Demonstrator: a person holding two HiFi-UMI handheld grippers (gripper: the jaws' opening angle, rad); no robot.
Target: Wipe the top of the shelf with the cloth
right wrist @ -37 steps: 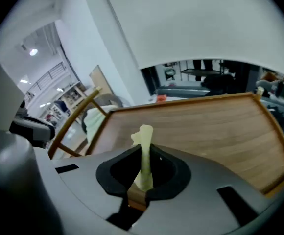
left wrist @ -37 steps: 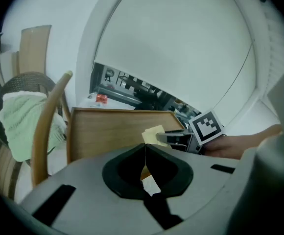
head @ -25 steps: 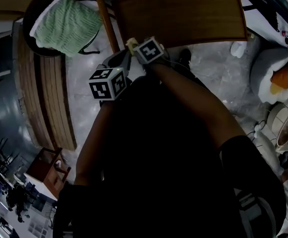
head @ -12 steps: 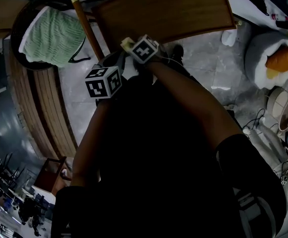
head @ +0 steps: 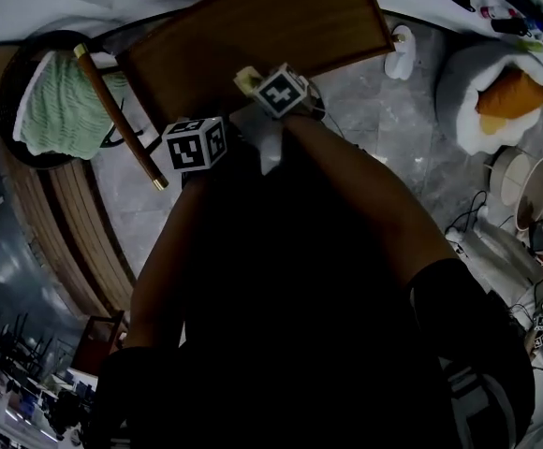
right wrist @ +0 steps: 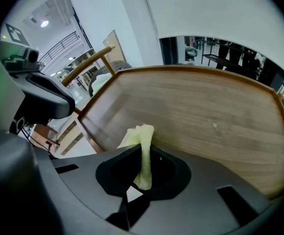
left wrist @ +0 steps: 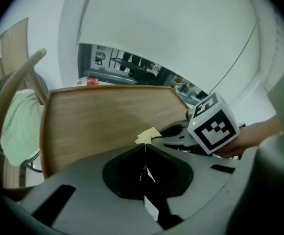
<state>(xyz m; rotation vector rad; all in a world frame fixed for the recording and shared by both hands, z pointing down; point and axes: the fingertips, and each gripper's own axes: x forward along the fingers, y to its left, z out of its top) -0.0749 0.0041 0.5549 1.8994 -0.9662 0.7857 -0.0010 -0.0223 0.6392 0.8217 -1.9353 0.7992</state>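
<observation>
Right gripper (right wrist: 142,150): jaws clamped on the pale yellow cloth (right wrist: 143,133). The cloth ran up between them as a narrow pinched strip, with a crumpled end sticking out past the tips.

Left gripper (left wrist: 144,150): jaws pressed together with only a thin seam showing and nothing between them.

The cloth was at the near edge of the wooden shelf top (right wrist: 205,114), towards its left side in the right gripper view. Could not tell whether it was touching the wood. The shelf top filled the centre and right of that frame. Its surface was bare, apart from one small pale speck.

In the head view the two grippers sat close together in the upper centre, the left one lower and to the left, both at the shelf's near edge. The person's arms and dark clothing covered the middle and bottom.

A green towel (head: 58,110) lay on a dark round seat at the upper left. A wooden pole (head: 118,120) ran diagonally just beside it. A white cushion with an orange patch (head: 463,82) sat on the grey floor (head: 412,143) at the upper right.
</observation>
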